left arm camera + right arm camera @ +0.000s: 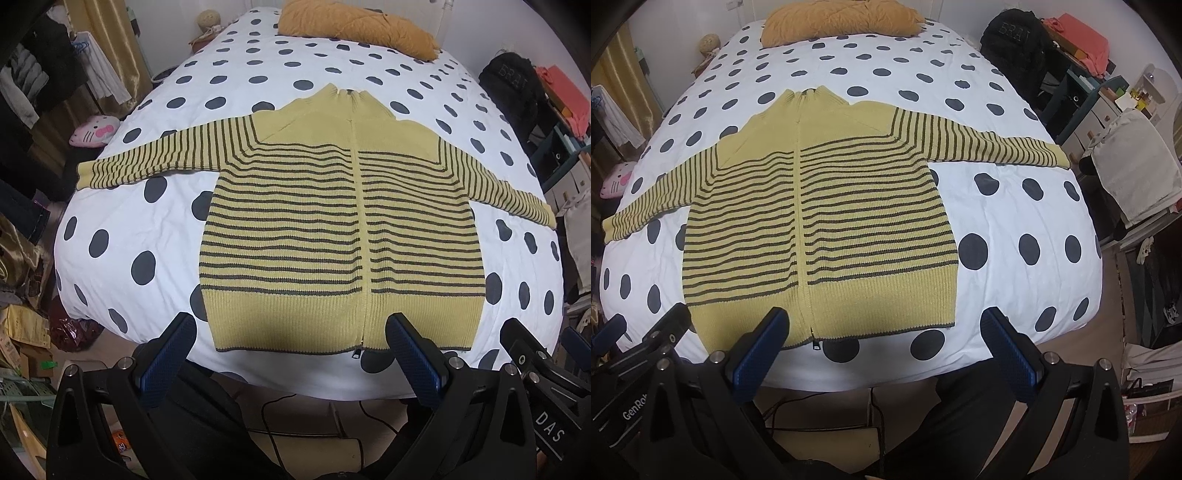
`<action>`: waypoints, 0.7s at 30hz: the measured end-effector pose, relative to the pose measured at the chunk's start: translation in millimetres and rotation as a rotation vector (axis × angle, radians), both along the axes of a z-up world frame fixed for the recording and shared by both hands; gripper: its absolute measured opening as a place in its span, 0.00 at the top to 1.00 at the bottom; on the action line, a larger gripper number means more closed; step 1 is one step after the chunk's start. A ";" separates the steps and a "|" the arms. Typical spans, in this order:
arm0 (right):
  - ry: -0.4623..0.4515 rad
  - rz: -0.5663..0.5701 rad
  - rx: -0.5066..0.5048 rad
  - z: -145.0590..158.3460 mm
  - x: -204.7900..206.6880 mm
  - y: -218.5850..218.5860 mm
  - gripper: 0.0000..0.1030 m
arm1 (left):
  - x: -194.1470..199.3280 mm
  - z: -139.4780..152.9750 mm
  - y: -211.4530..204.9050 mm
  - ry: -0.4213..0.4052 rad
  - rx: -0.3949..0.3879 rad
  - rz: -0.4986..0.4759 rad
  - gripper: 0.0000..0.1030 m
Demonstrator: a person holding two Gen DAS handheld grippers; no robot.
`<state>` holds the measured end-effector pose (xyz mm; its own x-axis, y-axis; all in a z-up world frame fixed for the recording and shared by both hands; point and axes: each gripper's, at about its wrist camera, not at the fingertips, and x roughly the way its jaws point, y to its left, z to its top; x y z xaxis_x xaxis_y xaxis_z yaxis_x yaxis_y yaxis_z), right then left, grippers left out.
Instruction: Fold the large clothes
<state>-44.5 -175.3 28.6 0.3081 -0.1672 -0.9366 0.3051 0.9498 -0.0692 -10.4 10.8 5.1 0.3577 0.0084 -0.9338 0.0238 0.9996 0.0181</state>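
A yellow zip-up sweater [317, 221] with dark stripes lies flat and face up on the polka-dot bed [147, 229], both sleeves spread out sideways, collar pointing away. My left gripper [291, 332] hovers open above the plain hem at the near edge, touching nothing. In the right wrist view the same sweater [820, 221] fills the centre-left. My right gripper [886, 328] is open too, held over the hem's right corner and the bedsheet [1015, 288]. Each gripper's body shows at the edge of the other's view.
A mustard pillow [362, 26] rests at the head of the bed. A pink cat plush [94, 129] lies off the left side. A black backpack [1015, 40] and shelves stand to the right. Cables [280, 424] run on the floor below the bed's near edge.
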 end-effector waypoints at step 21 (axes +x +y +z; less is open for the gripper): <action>0.003 0.003 -0.002 -1.5 0.0 3.2 0.00 | 3.2 -3.4 4.4 0.020 -0.006 0.005 0.01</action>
